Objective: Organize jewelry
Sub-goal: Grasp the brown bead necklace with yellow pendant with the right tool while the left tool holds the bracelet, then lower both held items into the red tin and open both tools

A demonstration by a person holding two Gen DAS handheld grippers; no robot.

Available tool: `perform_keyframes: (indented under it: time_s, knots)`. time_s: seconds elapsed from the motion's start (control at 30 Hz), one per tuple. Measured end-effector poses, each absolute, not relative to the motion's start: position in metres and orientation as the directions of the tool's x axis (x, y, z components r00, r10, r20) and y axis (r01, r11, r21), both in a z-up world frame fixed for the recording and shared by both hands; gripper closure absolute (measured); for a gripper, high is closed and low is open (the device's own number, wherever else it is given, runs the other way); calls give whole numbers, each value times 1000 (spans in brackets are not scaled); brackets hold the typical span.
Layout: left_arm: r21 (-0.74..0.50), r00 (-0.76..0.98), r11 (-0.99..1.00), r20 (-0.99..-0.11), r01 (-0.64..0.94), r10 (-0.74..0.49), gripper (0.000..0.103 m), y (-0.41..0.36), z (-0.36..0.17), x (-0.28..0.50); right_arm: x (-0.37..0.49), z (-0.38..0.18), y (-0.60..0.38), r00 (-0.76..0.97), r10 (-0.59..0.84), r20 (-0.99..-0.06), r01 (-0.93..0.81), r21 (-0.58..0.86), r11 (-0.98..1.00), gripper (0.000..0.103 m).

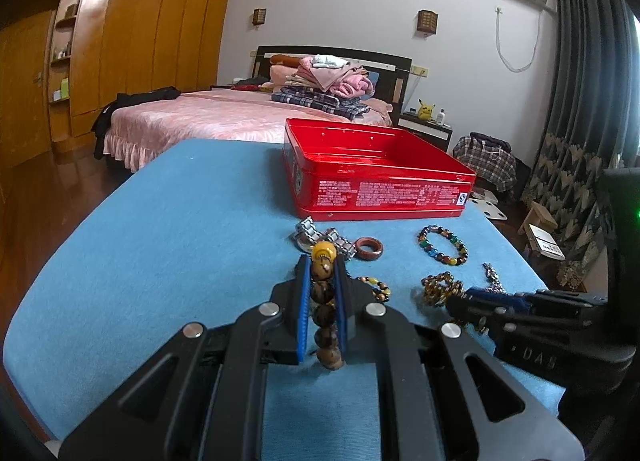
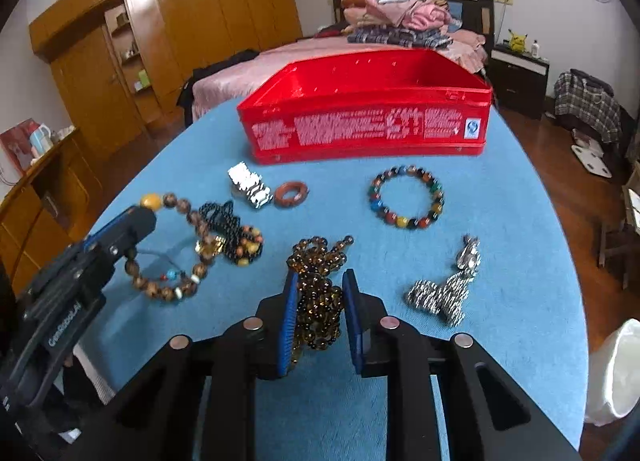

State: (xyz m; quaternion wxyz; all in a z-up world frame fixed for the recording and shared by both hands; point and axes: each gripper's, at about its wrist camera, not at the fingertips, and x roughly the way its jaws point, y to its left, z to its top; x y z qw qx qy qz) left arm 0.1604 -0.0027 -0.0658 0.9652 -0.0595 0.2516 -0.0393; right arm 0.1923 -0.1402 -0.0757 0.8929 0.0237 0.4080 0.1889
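Note:
An open red tin box (image 1: 376, 185) stands at the far side of the blue table; it also shows in the right wrist view (image 2: 368, 125). My left gripper (image 1: 322, 265) is shut on a brown wooden bead bracelet (image 1: 323, 293) with a yellow bead; the right wrist view shows that bracelet (image 2: 168, 289) lying on the table in the left gripper (image 2: 132, 221). My right gripper (image 2: 320, 281) has its jaws around an amber bead strand (image 2: 318, 293), with a gap on the right side. The right gripper also shows in the left wrist view (image 1: 460, 301).
On the table lie a multicoloured bead bracelet (image 2: 406, 199), a silver watch band (image 2: 248, 183), a reddish-brown ring (image 2: 291, 192), a black bead necklace (image 2: 232, 233) and a silver chain piece (image 2: 444, 293). A white bin (image 2: 618, 373) stands at right. A bed is behind the table.

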Motion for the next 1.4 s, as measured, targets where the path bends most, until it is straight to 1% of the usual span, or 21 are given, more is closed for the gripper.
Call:
perform_keyframes:
  time_s: [0.13,0.23,0.3,0.33,0.4,0.47,0.63,0.83,1.13,1.4]
  knots:
    - [-130,869,990,-484,51,-108,93,-6,-67,161,192,-79,-136,611,345,-712,-319,177,931,73]
    - [-130,868,990,-484,52,-109,93,-6,-67,162,197,-83,-132,623,339,-705,-322,164,932,67]
    - [-129,867,990,-486,51,-108,93,-6,-67,164,197,-84,-128,637,322,-701,-324,135,936,66]
    - [-130,867,990,-487,51,-109,93,-5,-67,164,196,-85,-126,649,306,-697,-326,108,939,67]
    - [-132,867,990,-486,51,-110,93,-5,-67,164,195,-85,-126,657,296,-694,-330,89,940,78]
    - [-133,867,990,-486,52,-111,93,-5,-67,164,196,-82,-130,648,317,-693,-328,122,937,82]
    - [-142,872,988,-473,61,-122,93,-6,-61,164,196,-72,-138,646,357,-674,-334,171,927,83]
    - [-156,884,985,-447,74,-137,93,-8,-48,168,197,-40,-149,680,385,-624,-344,192,919,83]
    - [-178,916,978,-365,107,-167,93,-18,-14,193,224,-2,-164,732,376,-569,-332,185,925,83]
    - [-191,937,970,-286,148,-200,93,-35,20,235,264,25,-171,768,378,-517,-327,190,926,83]
